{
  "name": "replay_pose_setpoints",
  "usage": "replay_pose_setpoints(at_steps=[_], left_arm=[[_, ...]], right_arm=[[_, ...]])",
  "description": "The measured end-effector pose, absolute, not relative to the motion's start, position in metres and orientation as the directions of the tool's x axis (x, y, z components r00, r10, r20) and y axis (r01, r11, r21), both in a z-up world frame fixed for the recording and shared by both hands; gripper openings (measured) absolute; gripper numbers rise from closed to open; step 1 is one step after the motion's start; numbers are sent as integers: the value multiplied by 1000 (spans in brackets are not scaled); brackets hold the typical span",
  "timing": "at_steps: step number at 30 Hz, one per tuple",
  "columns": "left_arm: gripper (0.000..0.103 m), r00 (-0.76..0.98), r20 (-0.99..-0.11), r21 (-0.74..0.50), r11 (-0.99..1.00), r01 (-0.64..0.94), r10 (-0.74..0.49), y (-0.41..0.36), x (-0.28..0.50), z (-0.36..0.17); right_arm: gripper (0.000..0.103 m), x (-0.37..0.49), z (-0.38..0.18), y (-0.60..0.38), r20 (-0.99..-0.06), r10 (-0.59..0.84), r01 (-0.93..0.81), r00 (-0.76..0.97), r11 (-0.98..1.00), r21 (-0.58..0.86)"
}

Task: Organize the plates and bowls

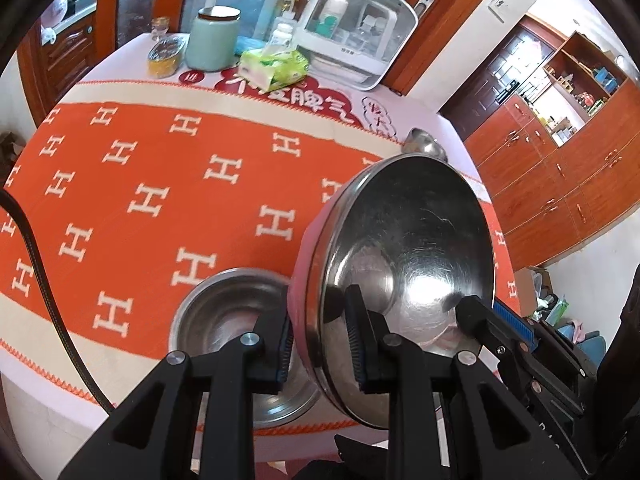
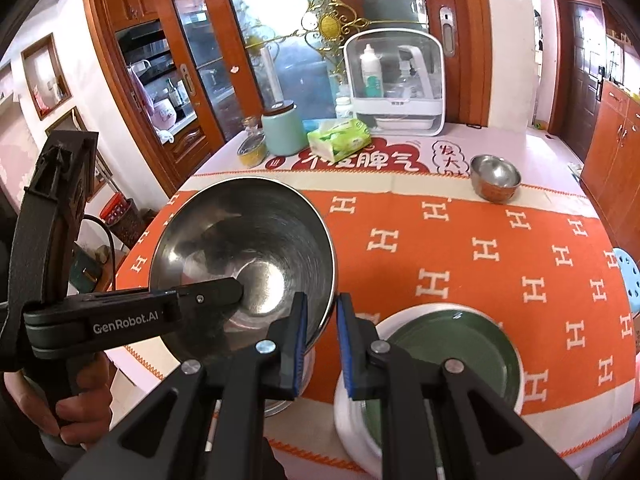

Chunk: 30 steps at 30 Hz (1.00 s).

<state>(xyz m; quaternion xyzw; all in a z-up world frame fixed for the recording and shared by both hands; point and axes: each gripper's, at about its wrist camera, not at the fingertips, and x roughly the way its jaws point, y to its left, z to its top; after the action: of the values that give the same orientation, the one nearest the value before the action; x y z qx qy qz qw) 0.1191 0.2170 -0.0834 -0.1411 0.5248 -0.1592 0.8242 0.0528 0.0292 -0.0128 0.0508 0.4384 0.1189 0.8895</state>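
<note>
Jaws of the left gripper (image 1: 320, 340) pinch the rim of a large steel bowl (image 1: 408, 248), tilted and raised above a smaller steel bowl (image 1: 236, 320) on the table (image 1: 120, 200), probably for nesting. Right-wrist view: the right gripper (image 2: 322, 346) pinches the opposite rim, likely sharing the weight; beside it sits a green plate (image 2: 452, 344), and a small bowl (image 2: 495, 178) stands well apart.

Left gripper (image 2: 240, 292): black plastic, white "GenRobot.AI" lettering, lower left. Right gripper (image 2: 322, 344): blue ribbed fingers (image 2: 301, 344), silver screws.
</note>
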Motion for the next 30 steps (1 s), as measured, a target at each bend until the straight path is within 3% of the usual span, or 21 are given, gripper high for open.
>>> replay_pose_setpoints(at_steps=[18,30], left_arm=[[23,267,-878,-365,917,162,-397,252,117,-124],[31,173,-924,-305,930,207,-341,244,126,-148]], right_arm=[[16,34,-46,76,-836,196,-78,513,980,182],[17,42,-57,85,-863,169,-54,475,985,164]])
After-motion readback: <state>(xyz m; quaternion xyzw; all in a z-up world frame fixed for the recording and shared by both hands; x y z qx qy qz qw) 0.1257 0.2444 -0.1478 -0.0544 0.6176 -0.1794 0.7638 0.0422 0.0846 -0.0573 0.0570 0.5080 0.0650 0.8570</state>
